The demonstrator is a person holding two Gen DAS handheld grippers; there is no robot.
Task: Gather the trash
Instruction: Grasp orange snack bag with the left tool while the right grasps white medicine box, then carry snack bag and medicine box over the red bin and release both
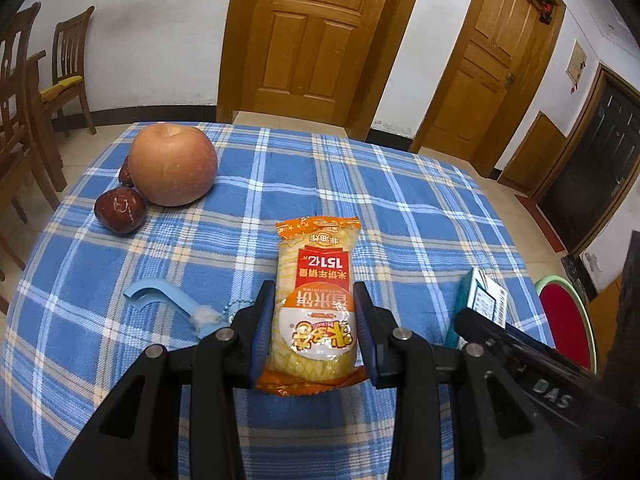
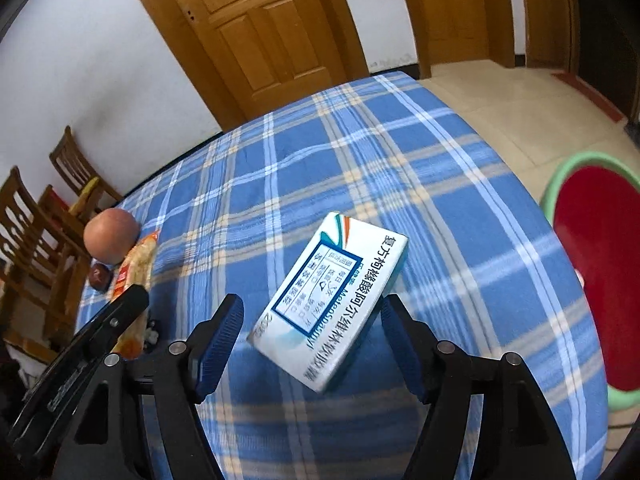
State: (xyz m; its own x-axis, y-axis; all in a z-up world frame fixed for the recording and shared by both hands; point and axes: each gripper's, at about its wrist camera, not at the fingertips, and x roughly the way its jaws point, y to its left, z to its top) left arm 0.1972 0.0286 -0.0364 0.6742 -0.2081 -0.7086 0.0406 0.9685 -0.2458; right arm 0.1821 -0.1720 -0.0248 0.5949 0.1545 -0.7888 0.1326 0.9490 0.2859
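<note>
An orange and yellow rice-cracker packet (image 1: 316,300) lies lengthwise between the blue pads of my left gripper (image 1: 314,292), which is shut on its sides just above the blue plaid tablecloth (image 1: 280,168). A white and teal medicine box (image 2: 328,300) sits tilted between the jaws of my right gripper (image 2: 313,304). Those jaws stand wide: the left pad is clear of the box and the right pad is at its edge. The box (image 1: 486,300) also shows at the right of the left wrist view, and the packet (image 2: 136,264) at the left of the right wrist view.
A large apple (image 1: 172,164) and dark red fruits (image 1: 120,210) sit at the table's far left. A curved blue plastic piece (image 1: 160,298) with white fluff lies left of my left gripper. A red basin with a green rim (image 2: 600,280) stands beside the table's right edge. Wooden chairs (image 1: 68,64) are at the left.
</note>
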